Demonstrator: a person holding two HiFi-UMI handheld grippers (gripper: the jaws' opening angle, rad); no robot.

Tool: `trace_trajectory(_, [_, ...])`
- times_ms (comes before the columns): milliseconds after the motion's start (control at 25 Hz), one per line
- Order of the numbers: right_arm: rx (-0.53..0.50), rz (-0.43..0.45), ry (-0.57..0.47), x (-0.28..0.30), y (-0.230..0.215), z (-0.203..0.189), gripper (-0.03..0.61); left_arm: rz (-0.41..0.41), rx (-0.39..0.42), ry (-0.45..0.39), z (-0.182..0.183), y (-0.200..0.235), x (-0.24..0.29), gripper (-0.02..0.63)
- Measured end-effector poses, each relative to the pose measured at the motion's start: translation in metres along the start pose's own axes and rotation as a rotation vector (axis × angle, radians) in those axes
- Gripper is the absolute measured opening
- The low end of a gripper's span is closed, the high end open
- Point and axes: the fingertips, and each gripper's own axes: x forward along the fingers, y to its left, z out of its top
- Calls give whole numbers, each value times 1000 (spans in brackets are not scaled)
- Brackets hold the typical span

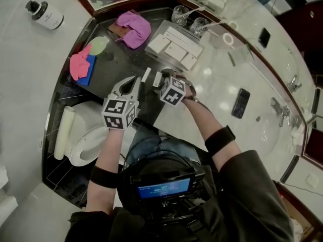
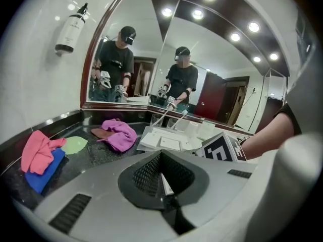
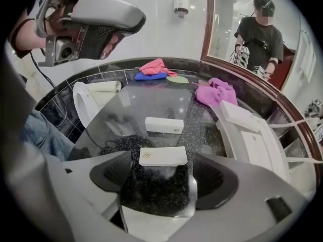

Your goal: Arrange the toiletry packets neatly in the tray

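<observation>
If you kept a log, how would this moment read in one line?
left claw: shut | right claw: open over packet | second packet: loose on counter, beyond it

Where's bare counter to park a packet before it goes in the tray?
Free: dark counter between the purple cloth, pink cloth and far loose packet. Crowded: the tray, mostly filled, and the near packet under the right hand-held gripper.

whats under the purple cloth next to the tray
A flat brown piece sticks out from under the purple cloth; the rest and anything else beneath is covered.
</observation>
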Motion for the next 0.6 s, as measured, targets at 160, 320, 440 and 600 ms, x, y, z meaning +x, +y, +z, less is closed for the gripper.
trace_trajectory(160, [-9,13,28,13,1,1,410,14,-21,3,-8,9,-6,2])
trace_trajectory(320, [6,65,60,20,8,-1,390,28,-33,1,-12,16,-14,2])
trace_trajectory(440, [13,82,63,20,10,0,339,38,-36,-1,-13,20,-18,2])
trace_trajectory(600, [13,62,52,17,7,4,339,41,-36,-2,-14,20,-20,2])
